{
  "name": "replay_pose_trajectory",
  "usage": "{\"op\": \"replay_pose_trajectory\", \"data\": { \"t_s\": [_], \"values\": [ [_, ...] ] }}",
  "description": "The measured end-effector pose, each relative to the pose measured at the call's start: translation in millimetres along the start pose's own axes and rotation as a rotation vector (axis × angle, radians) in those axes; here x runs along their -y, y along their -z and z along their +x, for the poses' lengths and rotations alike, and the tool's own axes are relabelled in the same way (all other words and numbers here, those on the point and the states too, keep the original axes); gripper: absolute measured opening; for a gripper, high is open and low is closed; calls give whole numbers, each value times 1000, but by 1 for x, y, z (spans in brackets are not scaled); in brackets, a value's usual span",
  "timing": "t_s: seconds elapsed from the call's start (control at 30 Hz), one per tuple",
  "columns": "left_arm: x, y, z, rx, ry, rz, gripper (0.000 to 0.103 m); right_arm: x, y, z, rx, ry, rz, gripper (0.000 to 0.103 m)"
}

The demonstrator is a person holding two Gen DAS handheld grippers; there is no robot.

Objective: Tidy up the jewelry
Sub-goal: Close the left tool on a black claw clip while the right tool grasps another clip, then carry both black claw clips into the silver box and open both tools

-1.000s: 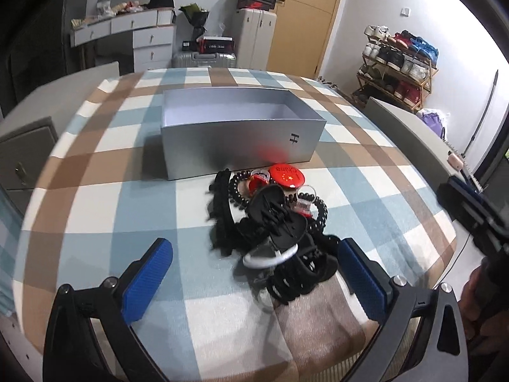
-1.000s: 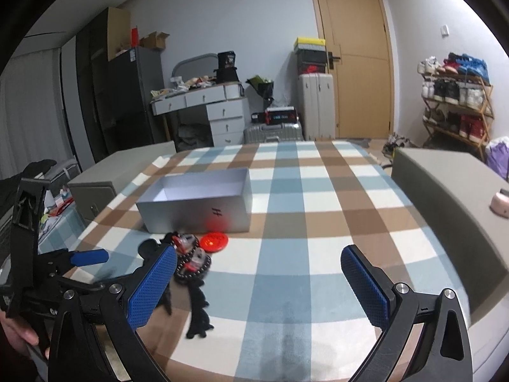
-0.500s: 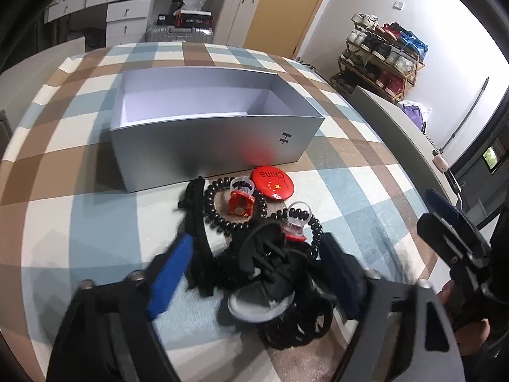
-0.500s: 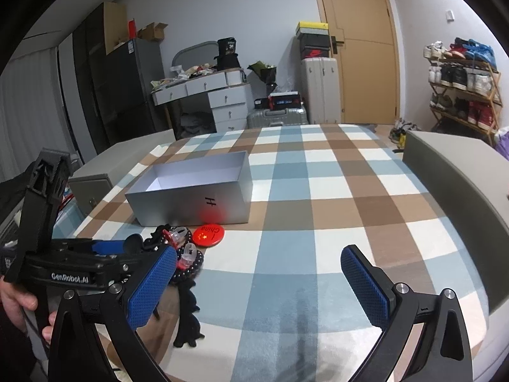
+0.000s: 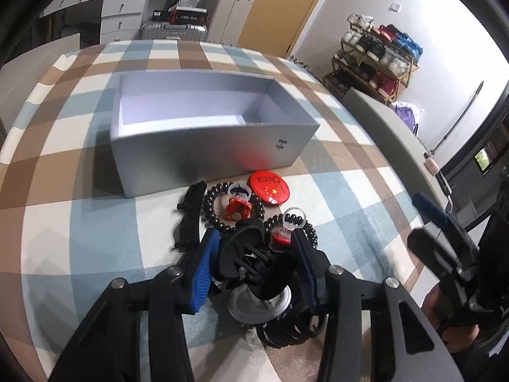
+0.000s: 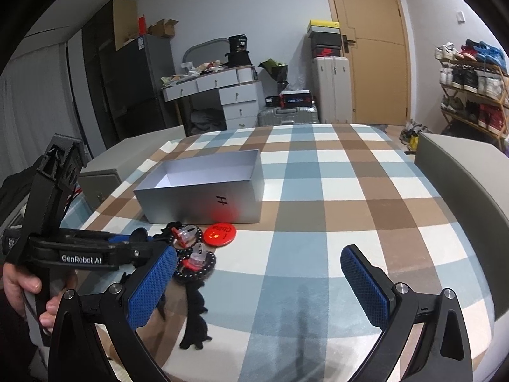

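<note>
An open silver box stands on the checked tablecloth, also in the right wrist view. In front of it lies a pile of accessories: a red round badge, black bead bracelets with small red charms, a black hair clip. My left gripper has its blue pads shut on a black claw hair clip at the top of the pile. My right gripper is open and empty above the cloth, to the right of the pile.
A grey bench edge runs along the table's right side. A grey cabinet stands at the left. A shoe rack, suitcases and a white desk stand at the back of the room.
My left gripper moved forward and down into the pile and its jaws closed on the black claw clip. My right gripper stayed open and shifted slightly.
</note>
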State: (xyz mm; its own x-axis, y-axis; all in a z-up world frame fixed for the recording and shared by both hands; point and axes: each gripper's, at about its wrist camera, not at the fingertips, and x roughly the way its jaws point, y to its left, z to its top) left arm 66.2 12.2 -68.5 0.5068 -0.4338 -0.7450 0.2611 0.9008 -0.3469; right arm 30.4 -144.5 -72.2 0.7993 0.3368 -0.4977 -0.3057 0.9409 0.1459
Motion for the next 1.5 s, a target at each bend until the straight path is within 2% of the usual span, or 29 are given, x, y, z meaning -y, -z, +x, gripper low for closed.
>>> {"op": "replay_pose_trajectory", "data": {
  "t_s": [0.1, 0.23, 0.5, 0.7, 0.77, 0.8, 0.87, 0.9, 1.23, 1.37, 1.5],
  "values": [
    [-3, -2, -13, 52, 5, -12, 41, -5, 2, -1, -3, -34, -8, 103],
    [-6, -2, -32, 148, -15, -12, 41, -19, 7, 3, -28, -129, -10, 103],
    [-20, 0, -55, 241, -64, -41, 41, -68, 18, 30, -114, -266, -76, 100],
    [-32, 1, -62, 268, -77, -62, 41, -87, 24, 54, -200, -282, -114, 81],
    [-35, 2, -62, 271, -82, -66, 41, -90, 26, 57, -219, -275, -127, 67],
    [-36, 3, -62, 269, -80, -66, 41, -91, 28, 57, -223, -274, -129, 63],
    [-39, 2, -61, 271, -83, -71, 41, -90, 29, 57, -242, -266, -125, 45],
    [-40, 1, -61, 271, -80, -73, 41, -88, 29, 56, -243, -275, -116, 45],
    [-40, -16, -58, 287, -66, -64, 41, -57, 5, 31, -140, -339, -37, 45],
    [-37, -31, -53, 285, -71, -42, 41, -47, -18, 26, -94, -373, -7, 45],
    [-33, -48, -45, 282, -65, -18, 41, -35, -57, 32, -47, -433, 35, 45]
  ]
}}
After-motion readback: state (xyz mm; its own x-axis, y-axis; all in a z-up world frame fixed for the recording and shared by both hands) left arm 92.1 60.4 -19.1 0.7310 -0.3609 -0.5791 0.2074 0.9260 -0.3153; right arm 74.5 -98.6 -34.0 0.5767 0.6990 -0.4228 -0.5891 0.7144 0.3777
